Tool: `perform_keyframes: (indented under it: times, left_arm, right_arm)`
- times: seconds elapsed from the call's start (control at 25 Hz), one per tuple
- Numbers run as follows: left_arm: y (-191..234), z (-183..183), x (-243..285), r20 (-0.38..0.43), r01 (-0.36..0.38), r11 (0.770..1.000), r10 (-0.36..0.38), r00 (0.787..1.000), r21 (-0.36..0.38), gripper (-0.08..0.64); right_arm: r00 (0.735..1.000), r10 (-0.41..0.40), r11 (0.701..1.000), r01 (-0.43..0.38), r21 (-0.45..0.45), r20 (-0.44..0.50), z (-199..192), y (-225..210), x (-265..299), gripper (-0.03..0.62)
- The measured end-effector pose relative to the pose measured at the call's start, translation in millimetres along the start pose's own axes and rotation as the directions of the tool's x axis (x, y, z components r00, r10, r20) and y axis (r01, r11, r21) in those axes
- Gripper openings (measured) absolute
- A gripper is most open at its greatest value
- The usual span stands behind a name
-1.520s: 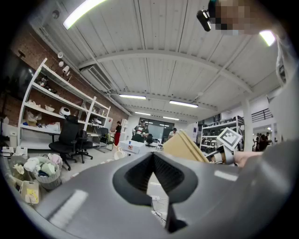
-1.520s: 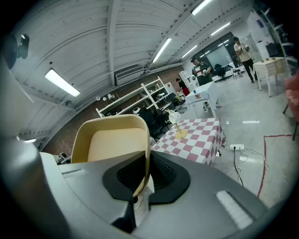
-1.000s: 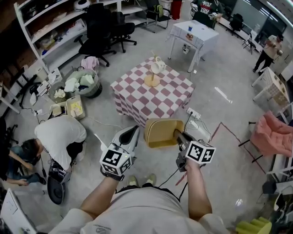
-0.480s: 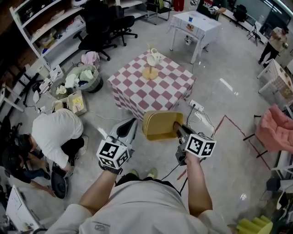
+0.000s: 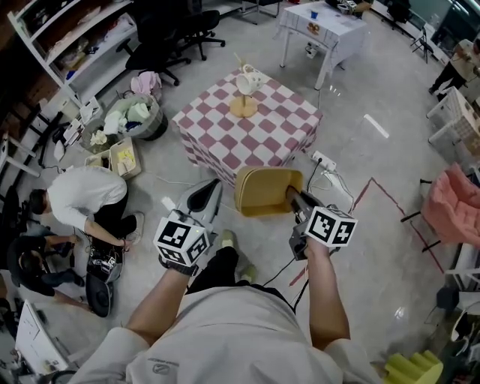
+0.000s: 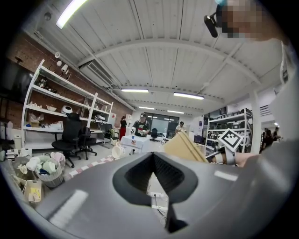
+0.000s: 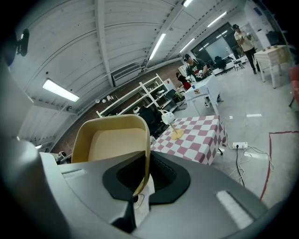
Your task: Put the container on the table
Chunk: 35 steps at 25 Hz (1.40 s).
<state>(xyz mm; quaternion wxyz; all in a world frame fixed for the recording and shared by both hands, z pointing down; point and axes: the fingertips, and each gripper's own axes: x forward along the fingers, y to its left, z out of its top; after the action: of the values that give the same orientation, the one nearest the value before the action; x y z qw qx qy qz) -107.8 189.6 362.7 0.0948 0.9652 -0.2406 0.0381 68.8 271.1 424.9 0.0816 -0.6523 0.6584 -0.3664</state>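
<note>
A tan plastic container [image 5: 266, 191] hangs in the air over the floor, just short of the red-and-white checked table [image 5: 259, 139]. My right gripper [image 5: 291, 198] is shut on its rim; in the right gripper view the container's wall [image 7: 114, 140] stands between the jaws of that gripper [image 7: 141, 175]. The table [image 7: 198, 135] lies ahead with a mug on a wooden stand [image 7: 169, 120]. My left gripper [image 5: 205, 199] is beside the container, shut and holding nothing. From the left gripper view, that gripper [image 6: 156, 173] sees the container [image 6: 183, 146] to its right.
Someone crouches on the floor at left [image 5: 82, 199] near a basket of cloths [image 5: 133, 120]. Shelves [image 5: 64, 45] and office chairs [image 5: 161, 45] line the back, with a white table [image 5: 322, 22] beyond. A power strip with cables [image 5: 324, 161] lies right of the checked table.
I have stepped forward: one leg now shows under the grippers and the checked table has slid up in the view. Both grippers keep their hold and spacing.
</note>
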Motion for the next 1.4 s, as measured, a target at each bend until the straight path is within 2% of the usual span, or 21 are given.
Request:
perform_keyframes:
  times: [0.32, 0.88, 1.2, 1.4]
  left_arm:
    - [33, 0, 50, 0.004, 0.024, 1.000, -0.024, 1.000, -0.016, 0.006]
    - [145, -10, 149, -0.058, 0.078, 0.996, -0.081, 0.995, -0.048, 0.006]
    - [174, -27, 190, -0.095, 0.086, 0.993, -0.093, 0.991, -0.075, 0.006]
    - [190, -37, 220, -0.117, 0.045, 0.995, -0.055, 0.992, -0.088, 0.006]
  right_arm:
    - [0.999, -0.035, 0.999, 0.034, -0.010, -0.032, 20, -17, 47, 0.023]
    - [0.985, -0.135, 0.991, 0.133, -0.028, -0.103, 48, -42, 184, 0.023]
    - [0.968, -0.185, 0.983, 0.180, -0.049, -0.172, 54, -74, 236, 0.023]
    - [0.955, -0.174, 0.984, 0.160, -0.078, -0.238, 59, -99, 278, 0.023]
